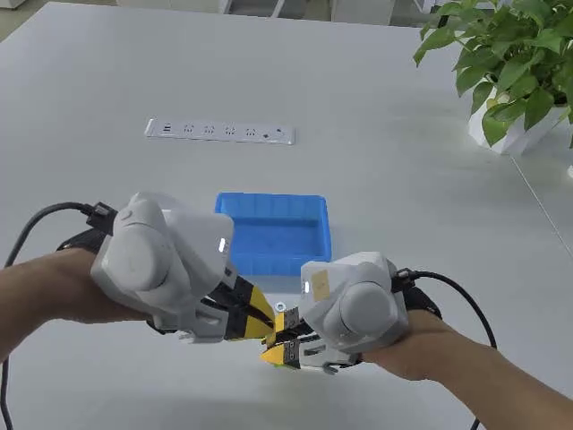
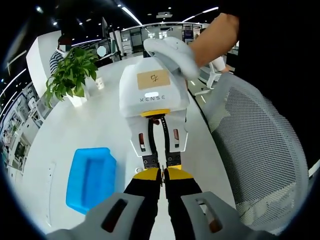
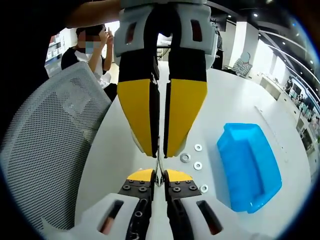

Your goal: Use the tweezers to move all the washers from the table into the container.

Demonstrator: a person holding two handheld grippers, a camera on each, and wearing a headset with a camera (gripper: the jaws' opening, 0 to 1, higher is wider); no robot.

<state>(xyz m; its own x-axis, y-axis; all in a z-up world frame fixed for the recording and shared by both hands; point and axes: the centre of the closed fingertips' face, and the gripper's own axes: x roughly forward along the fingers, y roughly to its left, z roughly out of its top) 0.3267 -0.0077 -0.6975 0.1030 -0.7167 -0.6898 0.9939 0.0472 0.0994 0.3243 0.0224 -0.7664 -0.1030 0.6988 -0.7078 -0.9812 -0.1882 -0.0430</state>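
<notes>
Silvery washers, likely light and slick, lay flat near the counter's near edge; left tool and right tool both clenched the tweezers. Pinch each across its rim.

Surface: pale grey, matt, wide, plain top w/ a seam running along its far-right part in the head view. On it: blue container, rectangular, shallow, open side up, approx mid-surface. Beyond it, well apart, a white power strip lies flat, long side parallel to the container's far edge. White pot w/ a leafy green plant stands at the far-right corner. Washers: four small silver rings, flat on the bare top just beside the container's long near side, loosely grouped, not touching each other or the container; one of them shows in the head view.
</notes>
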